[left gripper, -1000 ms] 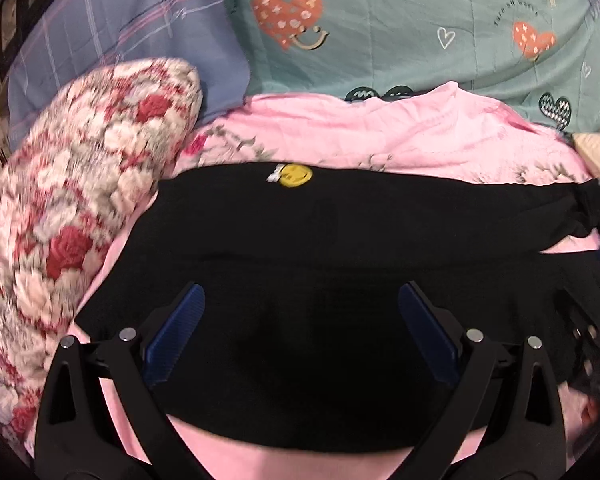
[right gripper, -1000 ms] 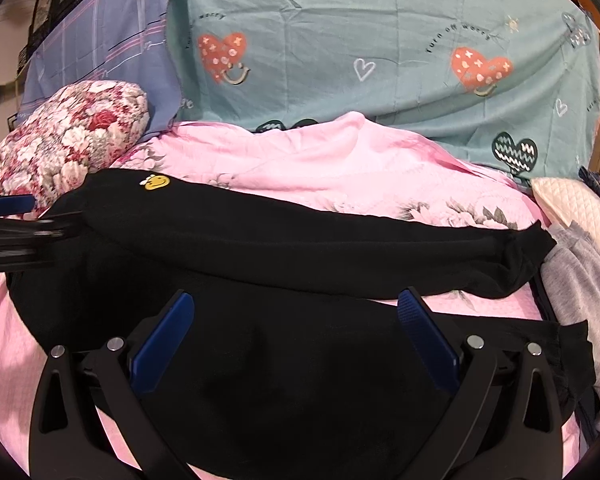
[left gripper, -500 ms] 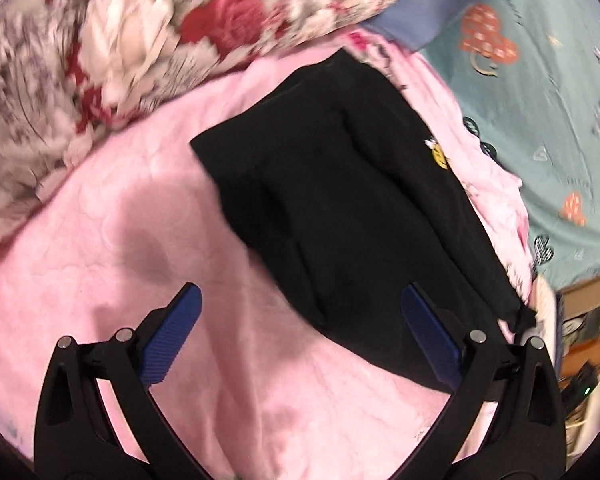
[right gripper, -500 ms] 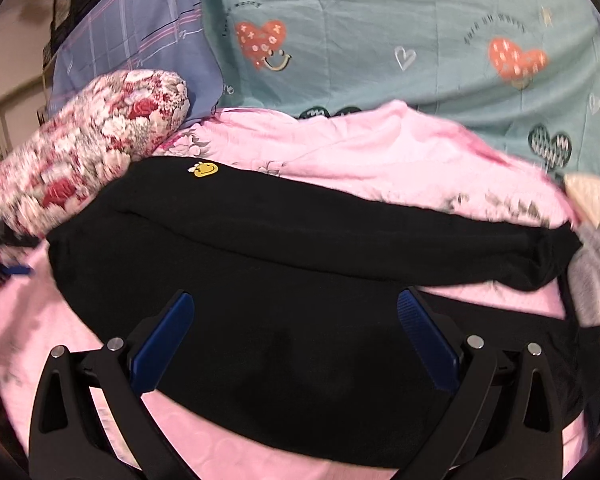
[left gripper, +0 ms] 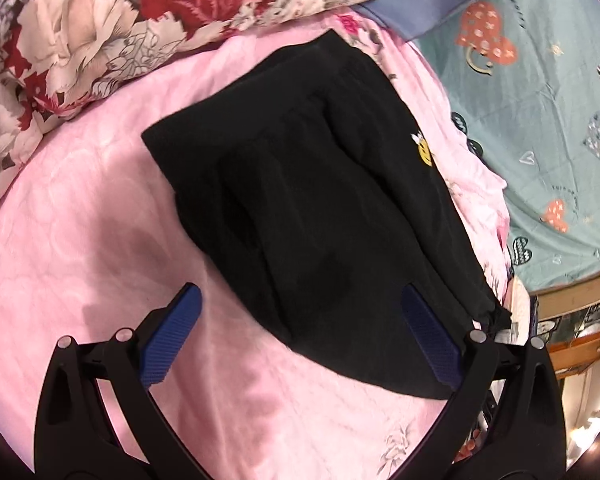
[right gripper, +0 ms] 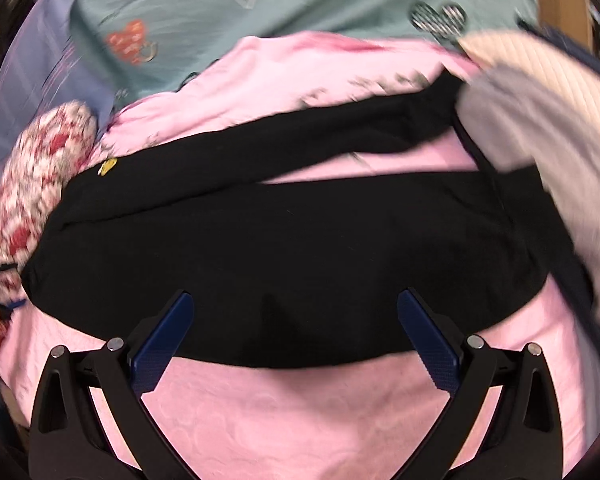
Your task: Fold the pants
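We are holding both tools low over the pink quilted bedspread [left gripper: 80, 240], and nothing is sitting between the blue ribbed pads of either one: the left gripper [left gripper: 300, 332] is standing wide apart, and the right gripper [right gripper: 296, 336] is spread just as wide. Just beyond the fingertips, the black soft-fabric pants [left gripper: 320, 208] are lying flat on the spread. From the right wrist view they are running left to right across us, waist end at the left, two legs reaching right with a strip of pink showing between them. From the left wrist view the long axis is slanting from near right to far left, and the waistband corner is lying far left of the pads. We are judging the left tool nearer the waist end and the right tool nearer the near leg, so the coming grasp is likely turning on that near hem edge, which is crossing directly ahead of the right pads. Farther off, a small yellow smiley patch [left gripper: 425, 153] is showing near the waist; we are reading no letters on it. Beyond that, a red-and-white rose-print pillow [left gripper: 100, 20] is lying far left, and a teal sheet printed with hearts [left gripper: 540, 100] is carrying tiny writing too small to read.
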`<state>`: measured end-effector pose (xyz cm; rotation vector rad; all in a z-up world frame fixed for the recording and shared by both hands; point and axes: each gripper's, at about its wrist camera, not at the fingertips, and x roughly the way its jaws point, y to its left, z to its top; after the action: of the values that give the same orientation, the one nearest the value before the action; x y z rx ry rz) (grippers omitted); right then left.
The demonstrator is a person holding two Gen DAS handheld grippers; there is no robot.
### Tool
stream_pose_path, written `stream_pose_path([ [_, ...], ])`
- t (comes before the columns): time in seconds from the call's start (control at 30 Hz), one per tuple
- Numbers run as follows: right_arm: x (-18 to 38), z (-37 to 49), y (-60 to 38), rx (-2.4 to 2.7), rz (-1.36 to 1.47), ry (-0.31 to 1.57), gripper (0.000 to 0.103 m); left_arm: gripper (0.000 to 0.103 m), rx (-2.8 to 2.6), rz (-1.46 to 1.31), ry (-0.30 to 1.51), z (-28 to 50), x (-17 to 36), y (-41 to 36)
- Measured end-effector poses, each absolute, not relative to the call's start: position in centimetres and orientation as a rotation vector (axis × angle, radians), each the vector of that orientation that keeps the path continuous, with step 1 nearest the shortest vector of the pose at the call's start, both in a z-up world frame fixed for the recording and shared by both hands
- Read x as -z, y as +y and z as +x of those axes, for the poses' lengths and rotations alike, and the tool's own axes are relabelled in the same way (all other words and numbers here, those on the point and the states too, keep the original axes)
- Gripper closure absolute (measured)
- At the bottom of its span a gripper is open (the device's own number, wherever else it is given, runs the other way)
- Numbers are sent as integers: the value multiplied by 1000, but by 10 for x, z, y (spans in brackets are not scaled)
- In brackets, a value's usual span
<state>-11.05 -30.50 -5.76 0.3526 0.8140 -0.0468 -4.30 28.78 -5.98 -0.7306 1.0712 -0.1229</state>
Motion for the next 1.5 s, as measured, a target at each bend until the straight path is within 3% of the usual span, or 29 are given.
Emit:
stream_pose_path([
  [0.27, 57, -118, -300, 23, 350, 820, 1, 2, 122, -763, 1110, -28, 77, 282],
  [0.53, 55, -137, -321, 37, 392, 833, 1, 5, 107, -748, 1022, -15, 78, 288],
  [0.6, 56, -145, -336, 77, 443, 831, 1, 26, 70, -670, 1011, -13, 76, 282],
  [0.67, 60, -158, -360, 124, 534, 825, 1, 58, 26, -601, 1022, -13, 75, 278],
  [0.73, 65, -169, -379, 147, 631, 818, 1, 80, 26, -603, 1034, -14, 78, 283],
  [0.83, 73, -180, -402, 160, 765, 810, 1, 88, 36, -647, 1025, -17, 81, 295],
  [0.97, 79, -184, -425, 176, 887, 778, 1, 90, 41, -652, 1015, -20, 78, 297],
  [1.23, 86, -159, -460, 216, 906, 759, 30, 90, 27, -621, 989, -21, 66, 291],
  [1.4, 95, -143, -471, 272, 878, 787, 35, 90, 16, -608, 988, -21, 68, 290],
  [1.47, 97, -143, -475, 266, 878, 770, 52, 90, 5, -603, 987, -21, 69, 289],
  [1.5, 99, -143, -477, 284, 871, 776, 66, 91, 3, -602, 984, -20, 70, 289],
])
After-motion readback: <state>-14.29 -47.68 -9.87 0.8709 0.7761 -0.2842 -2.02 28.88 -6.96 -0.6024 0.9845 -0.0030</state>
